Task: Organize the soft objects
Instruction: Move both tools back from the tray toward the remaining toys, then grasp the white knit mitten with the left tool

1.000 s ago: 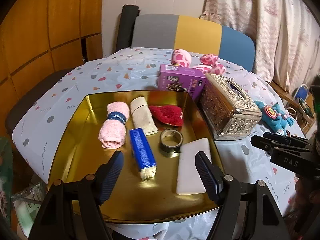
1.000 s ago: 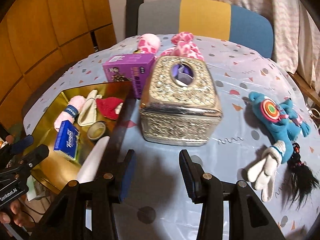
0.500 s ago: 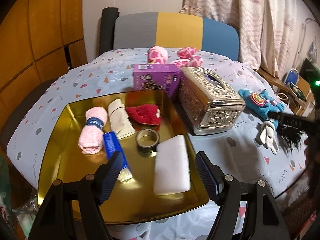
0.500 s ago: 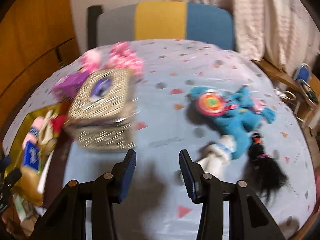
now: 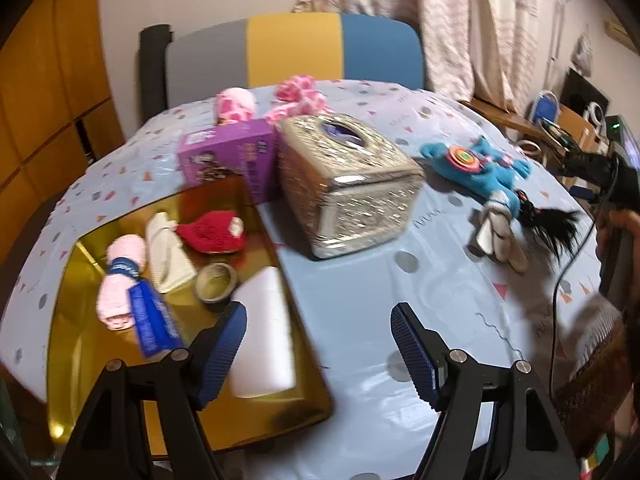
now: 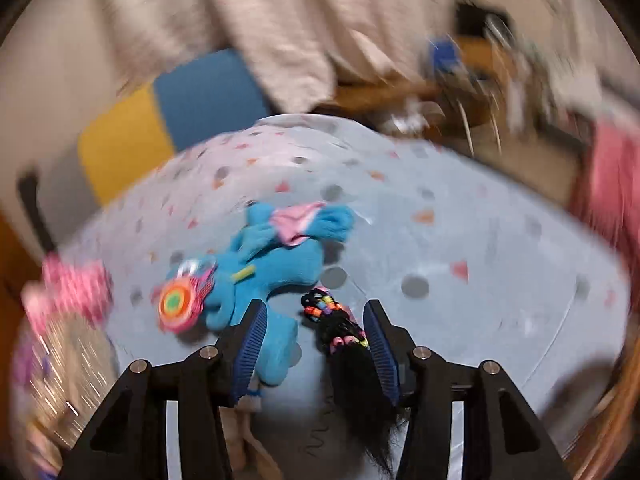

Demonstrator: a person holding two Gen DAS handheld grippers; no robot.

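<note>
A bright blue plush toy with a rainbow disc lies on the pale blue confetti-print tablecloth, a black tuft of hair with coloured beads just beside it. The right gripper hangs over both, jaws opening, pressing neither. The left gripper hovers spread and empty beside the gold metal tray.
</note>
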